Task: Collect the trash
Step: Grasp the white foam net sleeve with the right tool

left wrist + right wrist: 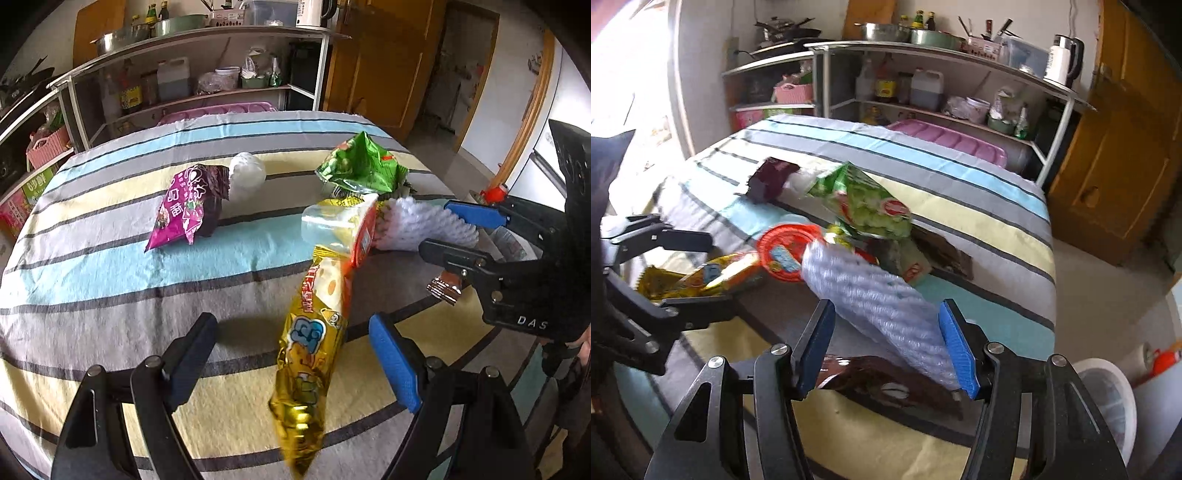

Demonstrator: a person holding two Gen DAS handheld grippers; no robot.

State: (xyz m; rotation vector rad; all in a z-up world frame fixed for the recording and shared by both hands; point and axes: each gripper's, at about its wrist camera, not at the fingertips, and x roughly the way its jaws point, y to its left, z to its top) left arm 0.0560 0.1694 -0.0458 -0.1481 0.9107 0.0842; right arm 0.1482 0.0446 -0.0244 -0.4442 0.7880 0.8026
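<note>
Wrapper: yellow snack wrapper (314, 354) is seen between the left tongs (295, 354), untouched.
Foam: white foam net (882, 310) is seen between the right tongs (886, 343), on the striped counter (110, 273).
Tongs: both are spread wide, nothing gripped.

A white metal shelf rack (207, 48) stood beside an orange wooden door (1123, 147); daylight, perhaps a window, glared left

Striped tablecloth (110, 288); cluttered shelf (207, 48), perhaps metal.
</note>
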